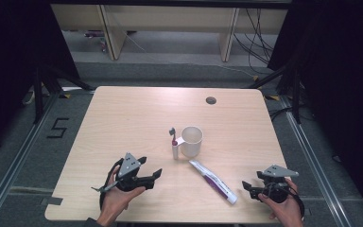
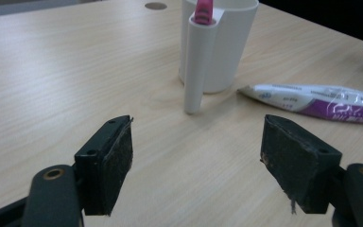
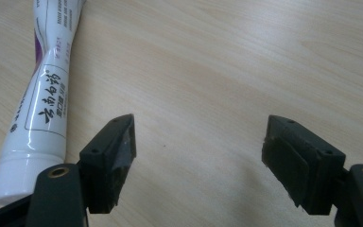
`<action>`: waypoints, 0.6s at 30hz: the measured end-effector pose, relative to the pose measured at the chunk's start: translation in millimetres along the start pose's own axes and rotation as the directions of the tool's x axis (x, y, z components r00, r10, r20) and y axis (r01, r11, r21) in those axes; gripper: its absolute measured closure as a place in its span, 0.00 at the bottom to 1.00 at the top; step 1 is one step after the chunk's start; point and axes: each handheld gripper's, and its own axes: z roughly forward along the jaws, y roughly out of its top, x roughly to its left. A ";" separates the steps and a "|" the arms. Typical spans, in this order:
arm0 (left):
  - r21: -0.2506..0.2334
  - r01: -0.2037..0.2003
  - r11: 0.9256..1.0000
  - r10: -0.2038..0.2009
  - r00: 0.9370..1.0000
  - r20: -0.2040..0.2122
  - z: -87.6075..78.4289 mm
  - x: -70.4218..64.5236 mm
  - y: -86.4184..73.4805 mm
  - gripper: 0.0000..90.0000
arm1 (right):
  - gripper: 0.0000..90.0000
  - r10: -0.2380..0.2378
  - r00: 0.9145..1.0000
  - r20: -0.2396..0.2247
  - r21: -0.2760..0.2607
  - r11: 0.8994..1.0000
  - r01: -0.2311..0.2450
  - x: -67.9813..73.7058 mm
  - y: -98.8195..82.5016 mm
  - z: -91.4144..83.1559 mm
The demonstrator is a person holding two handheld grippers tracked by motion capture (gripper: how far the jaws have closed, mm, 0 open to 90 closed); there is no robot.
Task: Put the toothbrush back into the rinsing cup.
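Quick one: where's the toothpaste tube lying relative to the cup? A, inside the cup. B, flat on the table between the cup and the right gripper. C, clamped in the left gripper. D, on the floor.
B: the tube lies flat on the table, in front of the cup and short of the open right gripper.

Prob. lab: floor rails point(image 1: 19, 156), cables point(image 1: 257, 42)
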 end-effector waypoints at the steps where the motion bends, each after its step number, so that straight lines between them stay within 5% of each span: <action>1: 0.001 0.002 1.000 -0.002 1.000 0.001 -1.0 0.3 -1.3 0.28 | 0.30 -0.009 1.000 -0.012 -0.005 1.000 0.009 -0.4 0.0 1.1; 18: 0.057 0.010 0.998 -0.012 0.999 0.036 -18.1 -7.6 -22.7 0.18 | 0.29 -0.018 1.000 -0.010 0.007 1.000 0.018 2.8 1.6 2.3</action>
